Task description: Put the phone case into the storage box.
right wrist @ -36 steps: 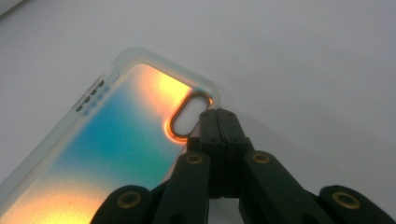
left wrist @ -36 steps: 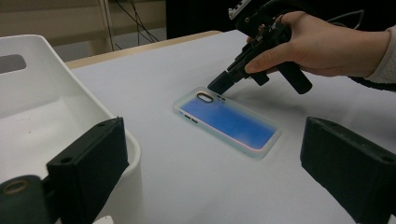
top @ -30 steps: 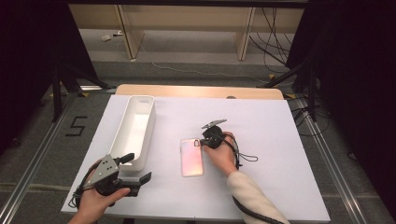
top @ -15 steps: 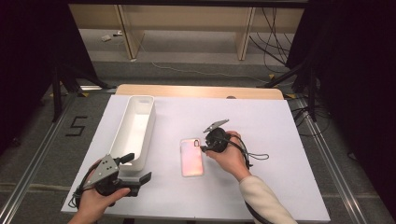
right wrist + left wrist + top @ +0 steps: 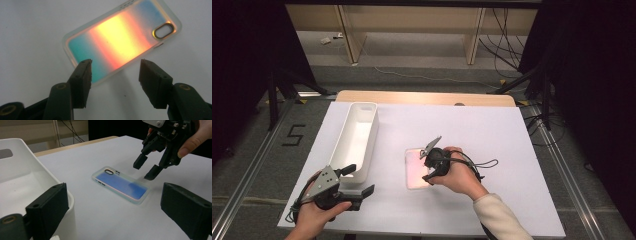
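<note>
High view: one phone case [image 5: 416,169], one white bin [image 5: 357,137], two open, empty grippers, left gripper [image 5: 359,181], right gripper [image 5: 428,164].

My phone case [image 5: 120,37] shines in stripes of blue-green, red, yellow and blue with a gold ring, my claws [image 5: 113,72] are black, and the bin [image 5: 357,137] and table [image 5: 492,125] are white.

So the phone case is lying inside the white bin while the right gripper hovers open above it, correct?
Not quite: the phone case lies flat on the white table, beside the white bin, as the high view shows. The right gripper does hover open above it, its jaws having just opened.
</note>
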`<state>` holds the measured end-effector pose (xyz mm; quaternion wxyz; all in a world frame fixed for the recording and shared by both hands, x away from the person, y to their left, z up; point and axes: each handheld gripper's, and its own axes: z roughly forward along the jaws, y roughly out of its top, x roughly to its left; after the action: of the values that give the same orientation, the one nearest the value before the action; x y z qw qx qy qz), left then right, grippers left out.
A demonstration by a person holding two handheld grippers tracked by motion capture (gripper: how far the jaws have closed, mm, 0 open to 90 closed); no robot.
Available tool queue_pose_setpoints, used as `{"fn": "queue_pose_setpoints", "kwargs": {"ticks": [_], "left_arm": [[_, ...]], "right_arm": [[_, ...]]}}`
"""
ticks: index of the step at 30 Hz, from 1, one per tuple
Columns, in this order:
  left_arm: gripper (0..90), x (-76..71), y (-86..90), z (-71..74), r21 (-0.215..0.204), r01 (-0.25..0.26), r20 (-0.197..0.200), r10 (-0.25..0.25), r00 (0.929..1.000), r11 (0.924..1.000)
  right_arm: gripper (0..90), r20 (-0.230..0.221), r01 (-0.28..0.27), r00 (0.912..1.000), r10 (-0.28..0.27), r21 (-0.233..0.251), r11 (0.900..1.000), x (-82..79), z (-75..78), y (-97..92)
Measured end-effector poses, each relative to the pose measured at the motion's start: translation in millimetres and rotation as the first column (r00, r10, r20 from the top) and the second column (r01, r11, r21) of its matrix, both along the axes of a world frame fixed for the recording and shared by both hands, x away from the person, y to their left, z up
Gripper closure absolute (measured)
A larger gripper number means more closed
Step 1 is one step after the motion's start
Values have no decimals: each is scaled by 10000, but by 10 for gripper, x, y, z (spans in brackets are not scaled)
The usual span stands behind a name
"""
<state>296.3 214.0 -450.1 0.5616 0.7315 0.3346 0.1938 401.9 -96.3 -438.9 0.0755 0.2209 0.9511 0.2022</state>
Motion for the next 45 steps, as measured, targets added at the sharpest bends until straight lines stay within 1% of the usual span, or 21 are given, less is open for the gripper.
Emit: {"fn": "queue_pose_setpoints", "kwargs": {"ticks": [2,3,5,6,8,11,13,21,22,23,27,28,29,32,33,36,38,39,41,43,45], "left_arm": [[72,-2,5,4,37,-14,50,14,10000,10000],[72,-6,6,7,45,-40,37,40,10000,10000],[72,-12,7,12,27,-47,60,46,10000,10000],[72,-13,8,13,40,-43,89,42,10000,10000],[72,-15,8,15,60,-24,117,24,9999,10000],[72,-17,9,18,40,-15,130,14,9999,10000],[72,-13,12,17,28,0,111,0,9999,10000],[72,-15,16,23,54,-12,123,12,9999,10000],[72,-15,15,22,47,-7,119,6,9999,10000],[72,-14,14,22,50,-5,115,5,9999,10000],[72,-14,14,22,43,-11,116,10,9999,10000],[72,-14,15,22,44,-13,118,12,9999,10000],[72,-14,15,22,43,-16,123,15,9999,10000],[72,-14,16,22,37,-20,121,20,9999,10000],[72,-13,17,21,35,-20,115,20,9999,10000],[72,-10,17,20,26,22,120,-22,9999,10000],[72,-12,15,20,-7,-5,91,5,10000,10000],[72,-18,10,18,-84,-100,5,100,10000,9999],[73,-11,17,21,40,4,121,-5,9999,10000],[73,-17,11,17,-82,-65,2,65,10000,9999],[74,-17,12,17,-104,-80,-1,80,10000,9999]], "right_arm": [[432,-26,-157,9999,156,-130,9998,-14,7,23],[424,-12,-316,9995,316,-354,9989,-41,10,71],[421,-14,-434,9991,434,-416,9982,-52,9,91],[418,-106,-642,9979,637,-582,9962,-80,0,135],[418,-96,-698,9976,693,-692,9952,-99,-7,158],[421,-201,-1040,9945,1025,-1011,9894,-134,-19,214],[430,-35,-1179,9930,1181,-1040,9876,-143,-30,237],[450,-131,-1492,9888,1488,-1394,9789,-181,-81,322],[449,-60,-1648,9861,1659,-1578,9736,-175,-87,326],[448,6,-1978,9796,2009,-1735,9648,-156,-100,330],[448,-115,-1816,9830,1831,-2016,9625,-166,-132,365],[448,-115,-1816,9830,1831,-2016,9625,-166,-132,365],[446,-153,-2015,9791,2028,-2081,9571,-154,-152,374],[444,-247,-1943,9808,1936,-2206,9558,-161,-171,389],[443,-202,-2193,9752,2205,-2232,9498,-139,-186,401],[443,-262,-2109,9772,2107,-2343,9490,-145,-184,423],[443,-283,-2213,9749,2210,-2389,9455,-130,-189,442],[443,-234,-2399,9701,2415,-2418,9402,-106,-199,447],[442,-453,-2193,9756,2149,-2494,9432,-117,-197,474],[439,-555,-2346,9721,2280,-2526,9387,-91,-197,480],[442,-757,-2328,9724,2205,-2616,9367,-78,-195,504]]}}
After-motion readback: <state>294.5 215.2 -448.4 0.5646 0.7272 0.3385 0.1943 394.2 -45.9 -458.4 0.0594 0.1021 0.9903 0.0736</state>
